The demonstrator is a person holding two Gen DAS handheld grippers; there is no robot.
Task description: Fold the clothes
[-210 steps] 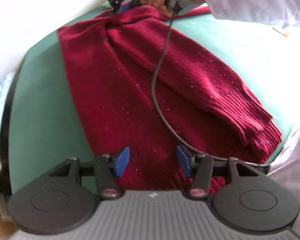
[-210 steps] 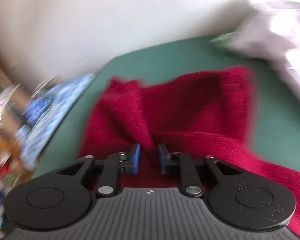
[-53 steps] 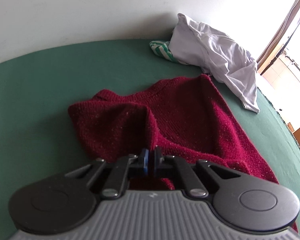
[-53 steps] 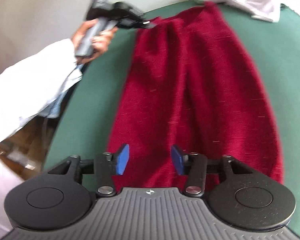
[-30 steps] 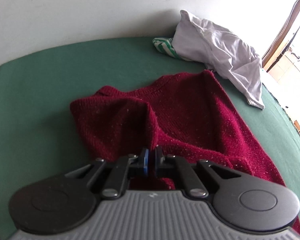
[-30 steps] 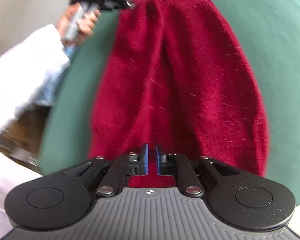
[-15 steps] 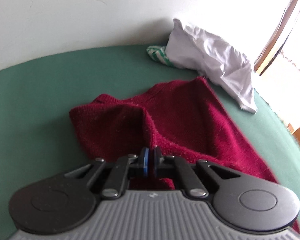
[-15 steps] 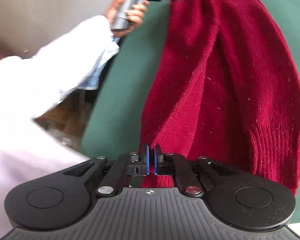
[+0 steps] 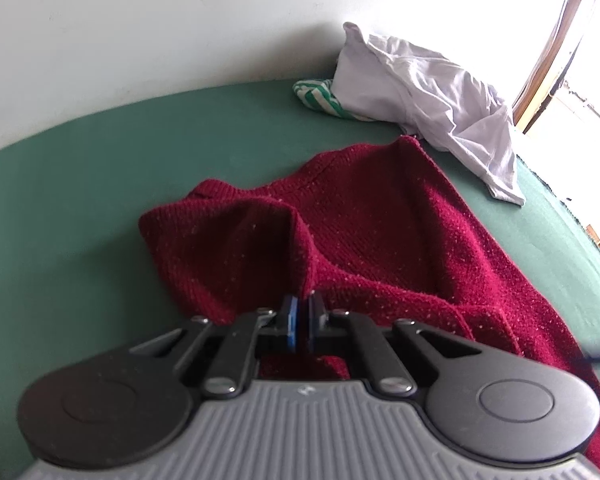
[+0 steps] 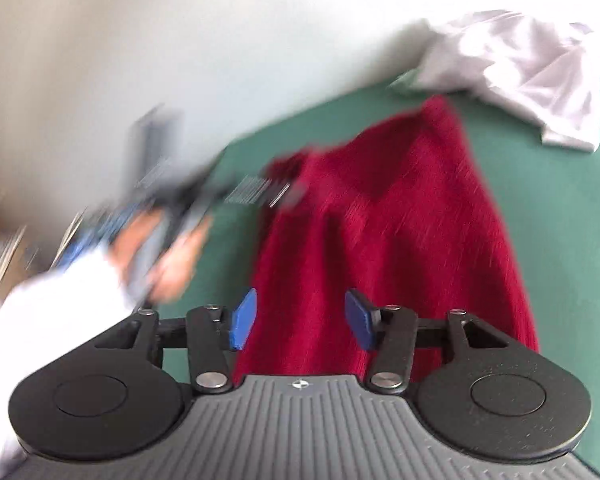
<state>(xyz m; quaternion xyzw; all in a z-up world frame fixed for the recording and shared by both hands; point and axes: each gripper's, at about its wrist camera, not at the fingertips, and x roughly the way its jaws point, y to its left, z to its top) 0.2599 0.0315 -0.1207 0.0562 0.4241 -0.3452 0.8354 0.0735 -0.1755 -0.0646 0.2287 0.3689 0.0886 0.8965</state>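
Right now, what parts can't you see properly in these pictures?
- Left wrist view: the red sweater's near edge is hidden behind the left gripper, whose pads are shut on its fabric.
- Left wrist view: the green striped cloth is mostly buried under the white garment.
- Right wrist view: motion blur smears the person's hand. The right gripper's jaws are opening, gripping nothing.

wall (image 9: 147, 28): we see plain white, faintly scuffed
table (image 9: 99, 168): green surface meeting that wall
window (image 9: 572, 52): on our right, wood-framed, glaring daylight
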